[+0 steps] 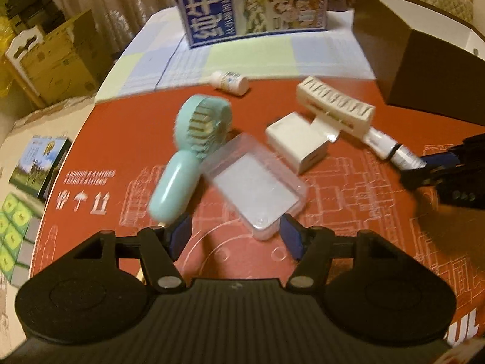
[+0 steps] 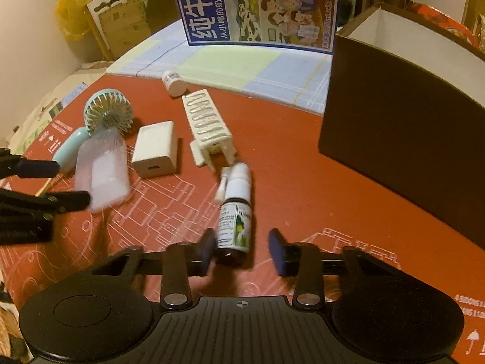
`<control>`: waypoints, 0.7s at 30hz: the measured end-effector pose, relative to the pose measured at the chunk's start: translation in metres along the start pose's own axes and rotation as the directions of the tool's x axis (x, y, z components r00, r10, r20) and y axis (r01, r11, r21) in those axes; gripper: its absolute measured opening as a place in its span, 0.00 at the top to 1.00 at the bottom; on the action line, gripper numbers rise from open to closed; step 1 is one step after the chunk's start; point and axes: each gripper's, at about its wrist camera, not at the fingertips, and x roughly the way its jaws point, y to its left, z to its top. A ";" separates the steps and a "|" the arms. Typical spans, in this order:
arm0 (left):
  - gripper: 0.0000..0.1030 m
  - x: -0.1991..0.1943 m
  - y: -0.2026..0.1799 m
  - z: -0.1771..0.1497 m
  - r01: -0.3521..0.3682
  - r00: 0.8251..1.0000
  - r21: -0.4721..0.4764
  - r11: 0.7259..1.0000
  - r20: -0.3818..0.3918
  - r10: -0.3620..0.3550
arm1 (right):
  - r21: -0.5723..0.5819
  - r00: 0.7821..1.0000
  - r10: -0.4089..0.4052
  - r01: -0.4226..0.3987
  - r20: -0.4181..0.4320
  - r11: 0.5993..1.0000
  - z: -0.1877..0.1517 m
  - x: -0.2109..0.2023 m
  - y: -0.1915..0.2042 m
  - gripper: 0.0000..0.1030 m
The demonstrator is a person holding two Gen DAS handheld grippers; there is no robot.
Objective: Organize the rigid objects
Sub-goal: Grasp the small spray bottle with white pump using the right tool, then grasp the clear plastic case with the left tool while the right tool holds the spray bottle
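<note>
Left claw (image 1: 236, 232): released, 2 pads straddling the near end of the clear plastic case (image 1: 254, 182), which lay flat on the red board (image 1: 348, 227) against the mint handheld fan (image 1: 194, 127).

Right claw (image 2: 242, 244): also released (left pad at the glass, right pad apart), around the base of the small spray bottle (image 2: 235, 212).

Beyond lay a white charger block (image 1: 298, 142), a ribbed white rack (image 1: 336, 103) and 1 pill bottle (image 1: 230, 80) on its side. The dark open box (image 2: 394, 121) stood to the right.

"纯牛奶" on blue milk carton (image 2: 257, 9)
</note>
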 end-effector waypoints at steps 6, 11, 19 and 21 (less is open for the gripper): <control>0.40 -0.011 0.012 0.001 0.087 0.996 -0.068 0.994 -0.003 -0.087 | 0.020 0.999 0.035 -0.035 -0.006 0.999 -0.005 -0.009 -0.011 0.77; 0.30 -0.008 0.008 0.020 0.146 0.989 -0.171 0.975 -0.006 -0.149 | 0.001 0.999 0.024 -0.024 0.025 1.000 0.003 -0.012 -0.005 0.50; 0.30 0.019 -0.003 0.042 0.063 0.995 -0.205 0.977 -0.069 -0.079 | -0.020 0.999 0.030 -0.030 0.015 0.999 0.019 0.006 0.003 0.50; 0.30 0.023 -0.005 0.044 0.043 0.995 -0.193 0.980 -0.075 -0.059 | -0.019 0.999 0.030 -0.030 0.012 0.999 0.021 0.010 0.004 0.50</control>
